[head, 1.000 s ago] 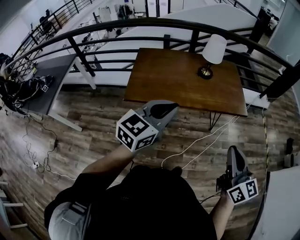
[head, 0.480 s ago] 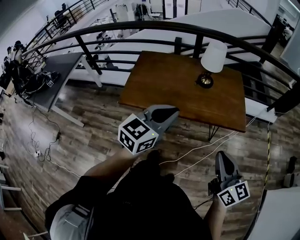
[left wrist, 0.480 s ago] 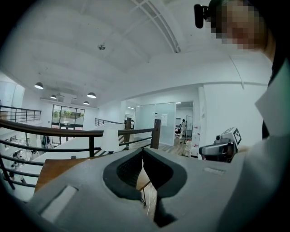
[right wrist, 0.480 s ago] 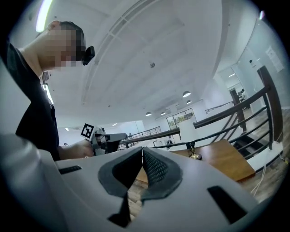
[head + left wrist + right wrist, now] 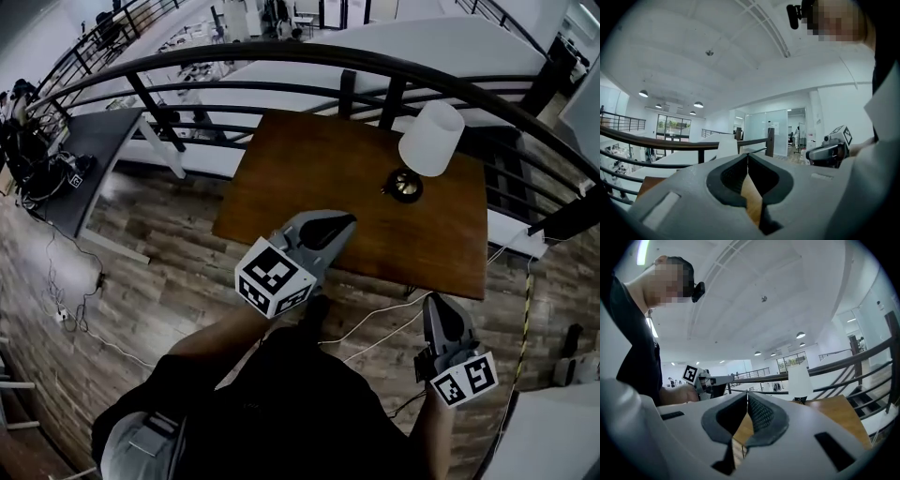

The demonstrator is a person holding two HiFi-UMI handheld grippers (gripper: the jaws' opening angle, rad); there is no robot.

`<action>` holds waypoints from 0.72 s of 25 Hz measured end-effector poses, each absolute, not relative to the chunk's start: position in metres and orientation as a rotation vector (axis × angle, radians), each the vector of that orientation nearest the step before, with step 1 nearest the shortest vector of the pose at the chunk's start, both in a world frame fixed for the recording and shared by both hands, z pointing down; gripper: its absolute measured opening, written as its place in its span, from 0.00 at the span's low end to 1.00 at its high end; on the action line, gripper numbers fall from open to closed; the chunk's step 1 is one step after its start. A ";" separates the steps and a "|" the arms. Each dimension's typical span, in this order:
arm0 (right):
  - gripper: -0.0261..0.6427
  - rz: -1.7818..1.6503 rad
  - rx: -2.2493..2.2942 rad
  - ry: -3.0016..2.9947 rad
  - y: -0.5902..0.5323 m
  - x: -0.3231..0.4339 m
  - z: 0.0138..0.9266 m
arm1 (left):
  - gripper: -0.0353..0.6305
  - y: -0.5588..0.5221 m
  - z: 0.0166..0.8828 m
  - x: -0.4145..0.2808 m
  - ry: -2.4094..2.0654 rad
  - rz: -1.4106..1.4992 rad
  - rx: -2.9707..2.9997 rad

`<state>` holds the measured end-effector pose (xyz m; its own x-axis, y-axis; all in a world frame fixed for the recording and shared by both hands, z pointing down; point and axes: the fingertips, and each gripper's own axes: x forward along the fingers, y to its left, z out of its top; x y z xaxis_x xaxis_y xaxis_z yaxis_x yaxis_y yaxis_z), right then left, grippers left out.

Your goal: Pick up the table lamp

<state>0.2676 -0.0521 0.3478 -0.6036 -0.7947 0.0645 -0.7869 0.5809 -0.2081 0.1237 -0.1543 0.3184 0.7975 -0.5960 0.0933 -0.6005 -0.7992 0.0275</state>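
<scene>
We see left gripper and right gripper both pinched closed, empty. Table lamp, smooth white tapered shade on a round brass base, stands well beyond them on the glossy wooden table.

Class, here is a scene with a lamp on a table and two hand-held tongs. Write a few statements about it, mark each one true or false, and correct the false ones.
1. The table lamp with the white shade stands on the brown wooden table. True.
2. The left tongs are clamped on the lamp. False: they are shut on nothing, well apart from the lamp.
3. The right tongs are shut, with nothing between them. True.
4. The lamp lies tipped over at the table's left edge. False: it stands upright towards the table's far right.
5. A black metal railing runs behind the table. True.
</scene>
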 end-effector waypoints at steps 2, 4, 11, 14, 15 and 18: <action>0.06 -0.334 -1.401 2.771 -0.091 0.266 0.349 | 0.07 -0.194 0.321 0.124 -0.967 0.110 2.928; 0.06 -0.327 -1.417 2.777 -0.130 0.263 0.350 | 0.07 -0.232 0.324 0.125 -0.934 0.113 2.932; 0.06 -0.272 -1.475 2.759 -0.233 0.263 0.374 | 0.07 -0.324 0.354 0.148 -0.865 0.165 2.950; 0.06 -0.285 -1.495 2.761 -0.271 0.273 0.394 | 0.07 -0.355 0.367 0.164 -0.856 0.160 2.930; 0.06 -0.288 -1.498 2.764 -0.280 0.277 0.401 | 0.07 -0.363 0.371 0.171 -0.855 0.163 2.931; 0.06 -0.295 -1.519 2.764 -0.303 0.293 0.423 | 0.07 -0.380 0.385 0.191 -0.861 0.166 2.916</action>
<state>0.2934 -0.3028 0.4235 -0.5399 -0.8342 0.1122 -0.8391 0.5229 -0.1498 0.1909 -0.3803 0.3852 0.8346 -0.5350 0.1314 -0.5455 -0.8359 0.0611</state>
